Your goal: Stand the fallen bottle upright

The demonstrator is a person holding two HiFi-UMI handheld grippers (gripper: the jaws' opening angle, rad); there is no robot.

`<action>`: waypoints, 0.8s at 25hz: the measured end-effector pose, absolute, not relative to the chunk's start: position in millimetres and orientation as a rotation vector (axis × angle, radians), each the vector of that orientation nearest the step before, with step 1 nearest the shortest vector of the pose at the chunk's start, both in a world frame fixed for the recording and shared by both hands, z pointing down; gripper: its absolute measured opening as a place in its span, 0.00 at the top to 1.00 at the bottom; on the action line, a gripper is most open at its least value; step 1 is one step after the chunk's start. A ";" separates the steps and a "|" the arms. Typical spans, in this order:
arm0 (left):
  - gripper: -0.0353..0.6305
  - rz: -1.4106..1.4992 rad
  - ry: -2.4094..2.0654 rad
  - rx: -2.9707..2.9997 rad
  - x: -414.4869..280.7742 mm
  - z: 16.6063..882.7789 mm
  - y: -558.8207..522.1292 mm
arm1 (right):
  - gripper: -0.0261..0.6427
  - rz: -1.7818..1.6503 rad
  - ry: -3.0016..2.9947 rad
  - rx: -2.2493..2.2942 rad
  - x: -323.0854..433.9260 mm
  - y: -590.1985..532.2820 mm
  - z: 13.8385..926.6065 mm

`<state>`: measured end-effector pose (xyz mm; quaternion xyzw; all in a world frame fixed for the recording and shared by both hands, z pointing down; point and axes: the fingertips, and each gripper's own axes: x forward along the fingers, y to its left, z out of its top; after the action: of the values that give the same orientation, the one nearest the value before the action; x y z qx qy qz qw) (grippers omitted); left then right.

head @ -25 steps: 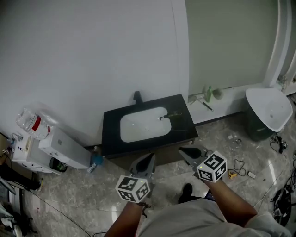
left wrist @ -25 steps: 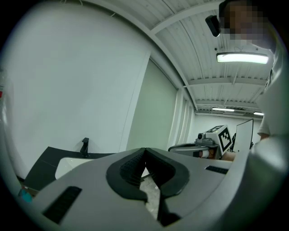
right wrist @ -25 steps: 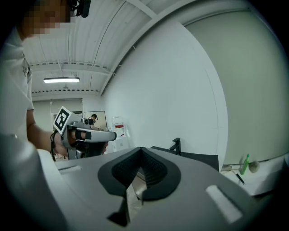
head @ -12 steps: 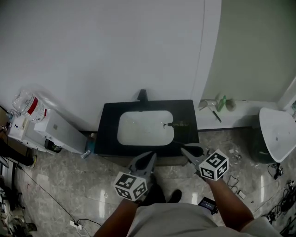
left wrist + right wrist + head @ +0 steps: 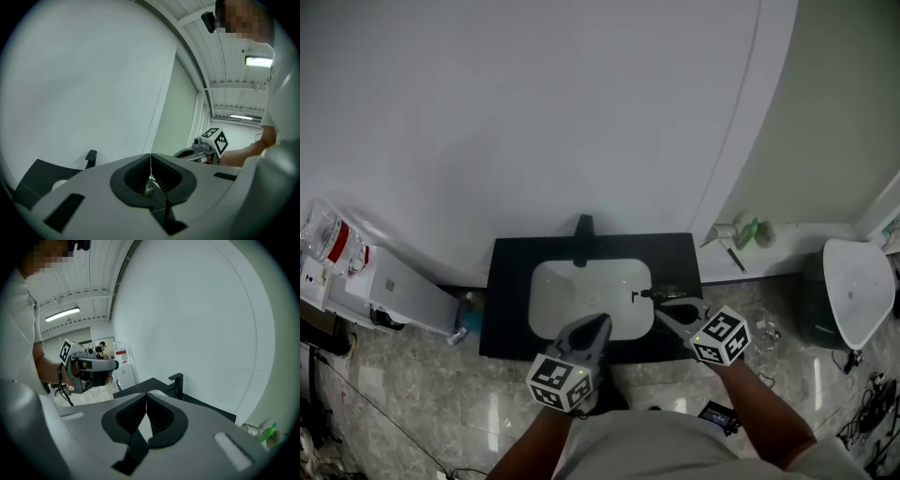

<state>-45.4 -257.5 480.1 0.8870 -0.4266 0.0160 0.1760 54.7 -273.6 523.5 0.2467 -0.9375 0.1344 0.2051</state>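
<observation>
Bottle (image 5: 660, 294): small, greenish, lying on its side on the black desk (image 5: 508, 314), just right of the white basin (image 5: 581, 286); too small to tell cap end from base.
Step in hand: approach; bottle not yet touched, not yet upright.
Next move: judged to call for parting the right gripper's jaws, lowering them round the bottle's body, closing, then tipping it onto its base on bare desk right of the basin.
Right gripper (image 5: 661, 310): jaws pressed together, nothing between them; tip just in front of the bottle, near the basin's right front corner, angled downward.
Left gripper (image 5: 601, 322): jaws likewise closed tip to tip, empty; over the basin's front edge, nearly level, pointing toward the faucet (image 5: 582, 226) behind the basin.
Forearms: both reaching forward from the lower edge of the head view, one on either side of the basin's centre.
</observation>
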 end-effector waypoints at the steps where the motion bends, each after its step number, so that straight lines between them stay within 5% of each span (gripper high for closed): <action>1: 0.94 0.046 -1.195 2.510 -51.3 482.8 -270.9 | 0.95 0.370 -2.593 0.675 48.6 -286.9 529.6; 20: 0.93 0.078 -1.188 2.332 -78.1 543.8 -353.1 | 0.80 0.223 -1.903 0.017 51.3 -387.5 763.8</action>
<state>-78.1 -353.1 543.8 0.8603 -0.4382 0.0289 0.2588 51.3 -387.5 763.8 0.0073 -0.8126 0.0954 0.5749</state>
